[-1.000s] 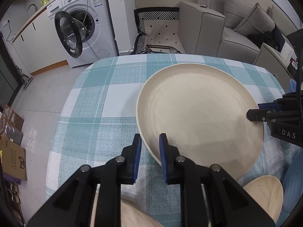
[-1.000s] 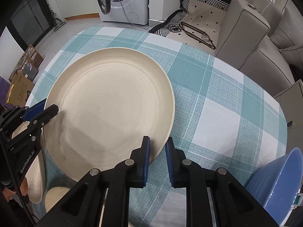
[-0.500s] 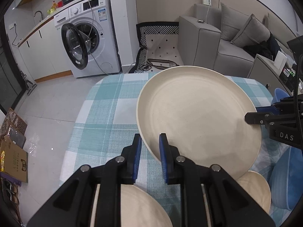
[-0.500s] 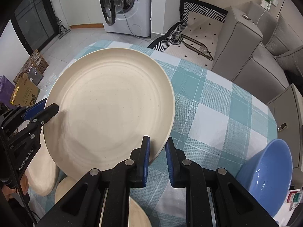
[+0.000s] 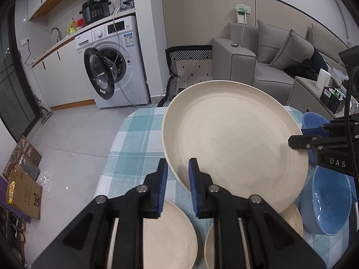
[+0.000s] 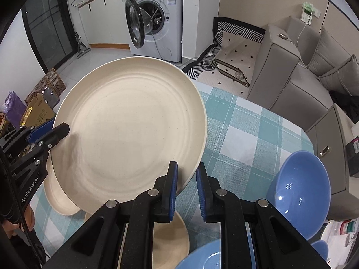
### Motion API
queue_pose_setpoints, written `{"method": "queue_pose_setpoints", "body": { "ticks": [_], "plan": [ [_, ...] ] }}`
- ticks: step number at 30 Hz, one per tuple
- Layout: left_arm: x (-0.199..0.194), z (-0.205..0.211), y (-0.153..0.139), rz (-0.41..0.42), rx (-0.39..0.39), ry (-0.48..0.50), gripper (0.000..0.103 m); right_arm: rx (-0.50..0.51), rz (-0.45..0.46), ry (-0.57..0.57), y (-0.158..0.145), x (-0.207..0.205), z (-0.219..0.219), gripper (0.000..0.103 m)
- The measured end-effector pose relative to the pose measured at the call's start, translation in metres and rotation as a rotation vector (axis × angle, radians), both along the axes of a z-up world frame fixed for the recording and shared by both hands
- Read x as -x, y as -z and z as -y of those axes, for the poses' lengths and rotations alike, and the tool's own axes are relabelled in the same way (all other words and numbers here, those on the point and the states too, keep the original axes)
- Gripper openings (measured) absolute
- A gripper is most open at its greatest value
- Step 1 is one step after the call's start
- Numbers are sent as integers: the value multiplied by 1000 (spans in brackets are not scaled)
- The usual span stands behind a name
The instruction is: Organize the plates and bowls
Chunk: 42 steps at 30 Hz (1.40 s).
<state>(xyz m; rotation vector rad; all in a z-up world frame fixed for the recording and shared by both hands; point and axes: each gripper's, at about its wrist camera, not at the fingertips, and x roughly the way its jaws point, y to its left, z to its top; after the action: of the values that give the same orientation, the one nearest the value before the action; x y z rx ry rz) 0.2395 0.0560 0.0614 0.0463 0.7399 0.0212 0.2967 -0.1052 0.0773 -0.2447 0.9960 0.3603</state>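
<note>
Cream plate (image 5: 235,139), blue bowl (image 6: 300,190), teal-and-white checked tablecloth (image 6: 242,130)

The checked tablecloth (image 6: 242,134) carries cream plates (image 5: 170,226) and blue bowls (image 6: 300,192).

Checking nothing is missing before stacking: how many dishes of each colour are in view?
Cream: 3 (large plate, second plate, small dish)
Blue: 2 (bowl, near dish)
Total: 5; a blue sliver at the right view's edge is unclear, so it is not counted.
</note>
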Motion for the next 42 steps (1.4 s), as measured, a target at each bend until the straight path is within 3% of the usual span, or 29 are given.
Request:
{"method": "queue_pose_setpoints", "body": {
  "ticks": [8, 16, 42],
  "plan": [
    [52, 4, -25, 69, -12, -11, 17, -29, 64, -13, -27, 50, 7, 16],
    [88, 8, -31, 102, -14, -7, 17, -54, 103, -18, -38, 95, 15, 16],
    [139, 18, -11, 135, -25, 13, 17, -96, 121, -10, 3, 162, 30, 17]
  ]
}}
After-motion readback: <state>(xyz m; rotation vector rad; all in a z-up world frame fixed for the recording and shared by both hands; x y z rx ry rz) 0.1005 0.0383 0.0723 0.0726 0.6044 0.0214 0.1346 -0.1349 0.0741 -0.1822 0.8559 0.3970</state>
